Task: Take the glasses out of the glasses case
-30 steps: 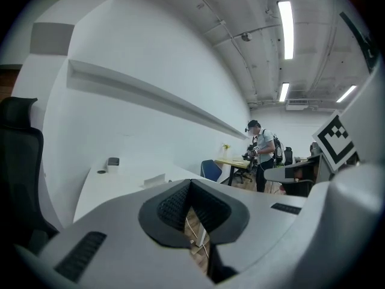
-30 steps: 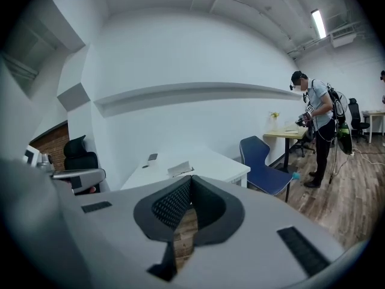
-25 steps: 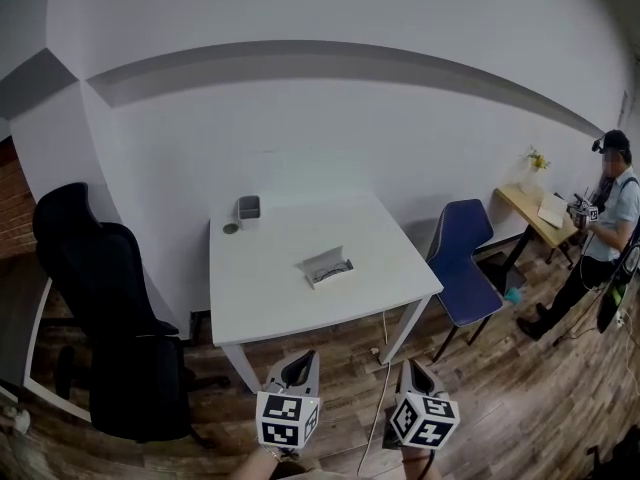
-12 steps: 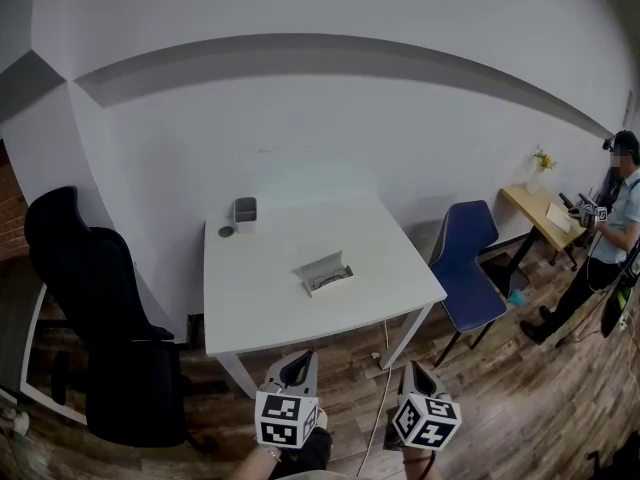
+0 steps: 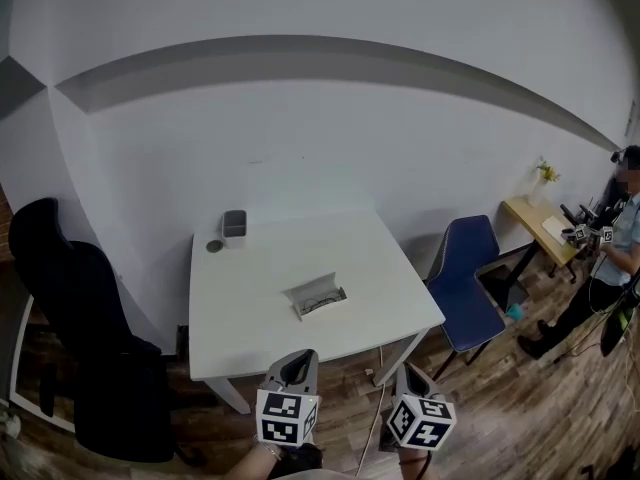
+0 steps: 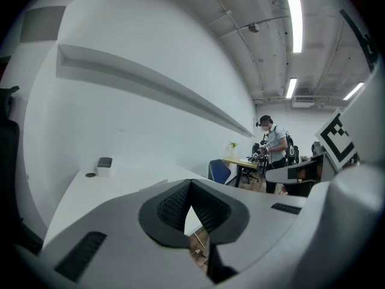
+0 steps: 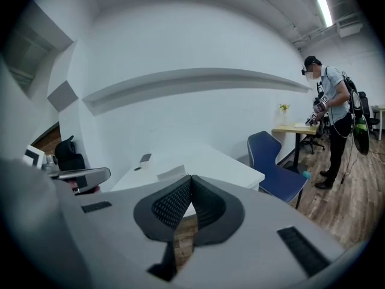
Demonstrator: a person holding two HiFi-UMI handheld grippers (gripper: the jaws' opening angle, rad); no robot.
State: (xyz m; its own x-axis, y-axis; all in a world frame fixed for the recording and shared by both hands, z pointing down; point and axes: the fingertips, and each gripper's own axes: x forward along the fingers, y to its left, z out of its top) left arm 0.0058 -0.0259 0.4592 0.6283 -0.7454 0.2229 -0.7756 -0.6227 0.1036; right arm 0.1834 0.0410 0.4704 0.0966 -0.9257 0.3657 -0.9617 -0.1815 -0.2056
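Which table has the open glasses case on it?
The big white square table in the middle: the open white glasses case lies on it. The small wooden table stands far right.

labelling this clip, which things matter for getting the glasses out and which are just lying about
For the job: glasses case, open on the white table; glasses inside it.
Just lying about: grey box, small round disc, black chair, blue chair.

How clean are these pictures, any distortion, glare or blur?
Head view: fisheye bows the wall ledge into an arc; table and case evenly lit. Left gripper view: ceiling light glares; the left claw looks soft. Right gripper view: round dark border; person with face mosaicked.
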